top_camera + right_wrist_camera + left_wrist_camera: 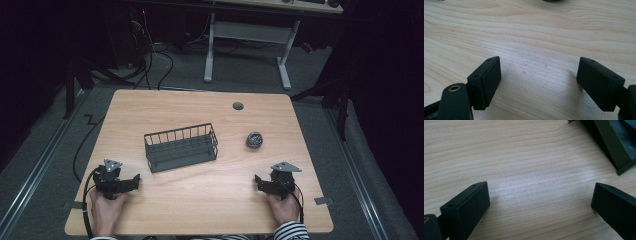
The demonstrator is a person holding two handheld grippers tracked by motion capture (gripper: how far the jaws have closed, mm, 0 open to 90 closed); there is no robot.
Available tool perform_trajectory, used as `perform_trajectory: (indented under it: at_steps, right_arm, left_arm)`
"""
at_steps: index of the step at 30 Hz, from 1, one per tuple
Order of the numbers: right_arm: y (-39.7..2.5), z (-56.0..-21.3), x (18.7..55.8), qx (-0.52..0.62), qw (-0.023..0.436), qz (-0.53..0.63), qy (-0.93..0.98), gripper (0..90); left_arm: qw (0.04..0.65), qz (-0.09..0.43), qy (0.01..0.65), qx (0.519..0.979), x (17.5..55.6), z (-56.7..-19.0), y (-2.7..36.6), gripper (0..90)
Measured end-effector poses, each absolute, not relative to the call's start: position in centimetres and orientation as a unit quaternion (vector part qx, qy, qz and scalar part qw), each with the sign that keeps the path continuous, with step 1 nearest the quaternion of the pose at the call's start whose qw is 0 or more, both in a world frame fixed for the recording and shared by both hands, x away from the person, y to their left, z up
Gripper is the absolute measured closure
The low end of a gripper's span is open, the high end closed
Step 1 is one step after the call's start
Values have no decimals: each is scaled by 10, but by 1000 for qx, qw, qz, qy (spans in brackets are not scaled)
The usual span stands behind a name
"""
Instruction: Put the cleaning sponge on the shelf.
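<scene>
A dark wire basket (181,156) stands near the middle of the wooden table (200,200), and nothing shows inside it. To its right lies a small grey, crumpled-looking ball (254,140). A hand holds my left gripper (129,183) at the front left, just below the basket's left end. It is open over bare wood (540,195), and a corner of the basket (616,142) sits at the upper right of the left gripper view. My right gripper (262,184) rests at the front right, below the ball. It is open too, with only wood between its jaws (539,68).
A round grey grommet (238,106) sits in the tabletop near the far edge. Beyond the table are a white desk frame (247,45) and cables (150,60) on the floor. Bare wood stretches between the two grippers.
</scene>
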State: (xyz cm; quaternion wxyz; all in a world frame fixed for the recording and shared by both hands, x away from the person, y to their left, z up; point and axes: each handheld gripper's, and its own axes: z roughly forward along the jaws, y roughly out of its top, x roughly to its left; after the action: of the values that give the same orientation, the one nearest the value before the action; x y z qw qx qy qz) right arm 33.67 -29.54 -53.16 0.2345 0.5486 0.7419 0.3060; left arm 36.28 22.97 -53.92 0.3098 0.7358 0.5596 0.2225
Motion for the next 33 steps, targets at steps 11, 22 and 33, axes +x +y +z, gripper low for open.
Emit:
perform_trajectory:
  at_steps: [11, 22, 33]
  right_arm:
    - [-295, -531, 336, 550, 235, 306, 741, 214]
    - [-295, -531, 336, 547, 236, 309, 741, 231]
    - [-295, -531, 336, 545, 235, 310, 743, 245]
  left_arm:
    - [319, 230, 559, 730, 361, -538, 234, 122]
    - [326, 227, 559, 728, 361, -538, 237, 145]
    - [357, 198, 560, 721, 358, -533, 244, 154]
